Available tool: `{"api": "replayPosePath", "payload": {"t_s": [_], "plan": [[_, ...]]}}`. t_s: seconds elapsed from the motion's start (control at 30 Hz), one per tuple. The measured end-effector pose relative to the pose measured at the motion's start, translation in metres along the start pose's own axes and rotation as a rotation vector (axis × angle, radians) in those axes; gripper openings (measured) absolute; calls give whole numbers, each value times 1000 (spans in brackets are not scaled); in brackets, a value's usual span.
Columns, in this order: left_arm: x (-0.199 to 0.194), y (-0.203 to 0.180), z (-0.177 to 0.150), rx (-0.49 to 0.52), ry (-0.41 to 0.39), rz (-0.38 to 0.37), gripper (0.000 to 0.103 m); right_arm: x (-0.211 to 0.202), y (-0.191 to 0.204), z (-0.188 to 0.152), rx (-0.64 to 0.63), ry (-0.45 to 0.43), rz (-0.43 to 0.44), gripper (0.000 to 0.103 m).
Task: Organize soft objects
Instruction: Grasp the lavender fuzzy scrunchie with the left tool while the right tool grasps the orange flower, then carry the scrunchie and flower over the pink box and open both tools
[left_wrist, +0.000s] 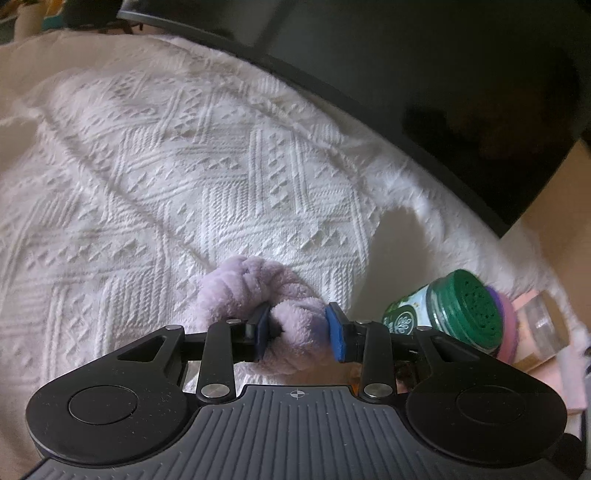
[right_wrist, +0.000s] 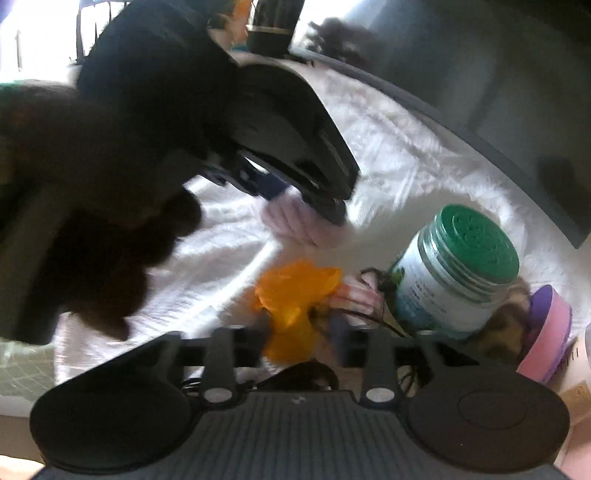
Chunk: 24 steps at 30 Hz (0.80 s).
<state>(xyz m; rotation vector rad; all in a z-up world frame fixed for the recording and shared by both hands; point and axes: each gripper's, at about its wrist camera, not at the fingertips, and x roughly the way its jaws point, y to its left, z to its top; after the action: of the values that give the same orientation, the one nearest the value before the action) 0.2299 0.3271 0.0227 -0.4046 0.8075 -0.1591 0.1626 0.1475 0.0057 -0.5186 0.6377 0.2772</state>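
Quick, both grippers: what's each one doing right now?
Left gripper: closed on the lilac fluffy scrunchie.
Right gripper: an orange soft item sits between its fingers; too blurred to confirm a grip.

The right wrist view is pretty smeared. The right gripper (right_wrist: 301, 341) is a blur, so you can't really tell if its pads are pressing the orange thing (right_wrist: 295, 295) or just sitting around it, and what that orange thing is, no clue. The left gripper (right_wrist: 295, 195) covers most of the lilac scrunchie (right_wrist: 303, 225). The jar (right_wrist: 458, 269) label is unreadable, and it hides part of the brown fuzzy thing (right_wrist: 506, 317). In the left wrist view the clear box (left_wrist: 543, 325) is blurry.
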Motion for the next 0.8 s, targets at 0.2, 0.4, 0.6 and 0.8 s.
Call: {"api": "replayPosePath", "payload": {"t_s": [0.2, 0.4, 0.6, 0.8], "plan": [[-15, 8, -6, -30, -74, -42, 22, -32, -8, -2, 14, -19, 10, 4], [-47, -3, -2, 88, -112, -44, 20, -65, -30, 12, 49, -87, -9, 4], [-79, -22, 22, 145, -174, -49, 20, -94, -52, 31, 78, -174, -22, 4], [-95, -67, 46, 220, -221, -92, 20, -130, -100, 46, 169, -264, -59, 4]]}}
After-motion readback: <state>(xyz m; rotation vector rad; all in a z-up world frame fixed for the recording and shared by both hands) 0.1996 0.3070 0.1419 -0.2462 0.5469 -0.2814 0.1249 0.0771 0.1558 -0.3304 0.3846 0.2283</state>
